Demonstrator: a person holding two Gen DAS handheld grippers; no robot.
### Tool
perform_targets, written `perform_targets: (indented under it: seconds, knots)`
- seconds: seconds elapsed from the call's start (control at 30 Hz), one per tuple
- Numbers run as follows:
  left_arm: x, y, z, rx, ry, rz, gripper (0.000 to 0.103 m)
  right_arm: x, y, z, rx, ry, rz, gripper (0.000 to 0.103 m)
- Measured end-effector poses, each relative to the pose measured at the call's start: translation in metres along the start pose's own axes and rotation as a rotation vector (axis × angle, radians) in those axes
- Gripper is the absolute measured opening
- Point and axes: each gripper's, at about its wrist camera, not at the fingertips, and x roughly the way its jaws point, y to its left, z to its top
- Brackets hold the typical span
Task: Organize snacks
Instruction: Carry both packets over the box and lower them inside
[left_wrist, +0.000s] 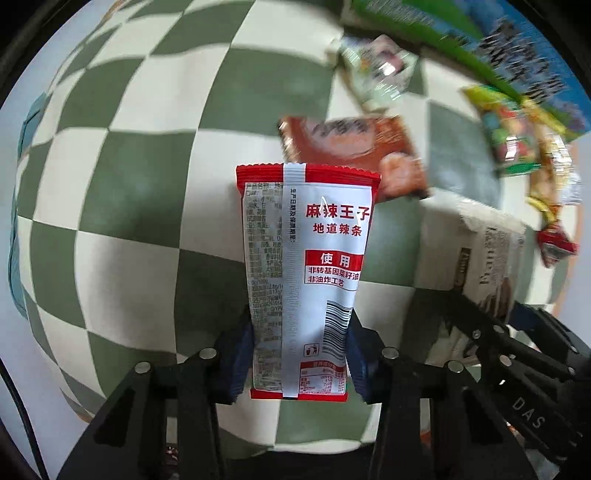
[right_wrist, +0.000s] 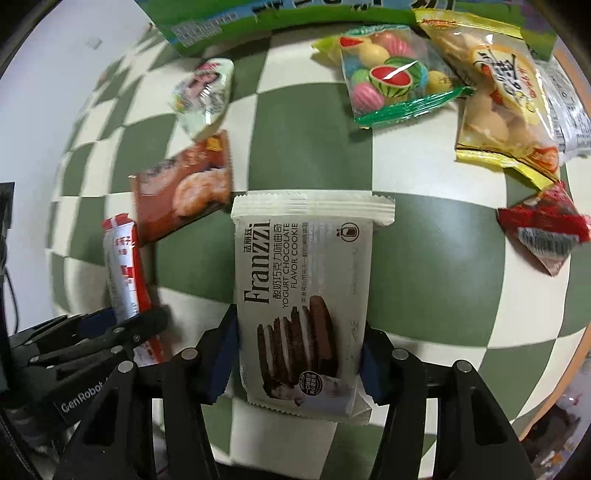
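My left gripper (left_wrist: 301, 354) points down over the green-and-white checked cloth (left_wrist: 122, 177), shut on a red-and-white spicy-strip packet (left_wrist: 306, 273) whose lower end sits between the blue pads. My right gripper (right_wrist: 295, 354) is shut on a pale Franzzi yogurt chocolate cookie packet (right_wrist: 306, 295), gripped by its long sides. In the right wrist view the left gripper (right_wrist: 133, 325) stands at the lower left with the spicy-strip packet (right_wrist: 123, 266) sticking out of it. In the left wrist view the right gripper (left_wrist: 491, 302) is at the right, holding the cookie packet (left_wrist: 484, 251).
Loose snacks lie on the cloth: a brown packet (right_wrist: 184, 184), a small white-green packet (right_wrist: 203, 92), a fruit-candy bag (right_wrist: 391, 77), a yellow bag (right_wrist: 498, 107) and a red triangular packet (right_wrist: 543, 225). A green-and-blue box (right_wrist: 221, 22) stands along the far edge.
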Motion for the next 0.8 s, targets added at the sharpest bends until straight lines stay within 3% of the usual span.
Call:
perform_targets:
  seconds: [0.17, 0.3, 0.43, 0.53, 0.63, 0.8]
  knots:
    - [-0.054, -0.024, 0.010, 0.037, -0.064, -0.081, 0.041, -0.049, -0.017, 0.004, -0.007, -0.041, 0.100, 0.059]
    - [-0.105, -0.051, 0.041, 0.072, -0.140, -0.146, 0.041, -0.099, -0.025, 0.019, -0.007, -0.112, 0.164, 0.059]
    - [-0.153, -0.077, 0.084, 0.112, -0.200, -0.210, 0.041, -0.151, -0.035, 0.060, -0.001, -0.207, 0.195, 0.059]
    - [-0.179, -0.095, 0.124, 0.152, -0.226, -0.208, 0.041, -0.183, -0.047, 0.100, -0.002, -0.272, 0.200, 0.059]
    - [-0.171, -0.120, 0.180, 0.170, -0.221, -0.178, 0.041, -0.195, -0.051, 0.141, -0.011, -0.307, 0.181, 0.059]
    - [-0.143, -0.135, 0.272, 0.172, -0.096, -0.109, 0.041, -0.176, -0.057, 0.219, -0.012, -0.252, 0.164, 0.059]
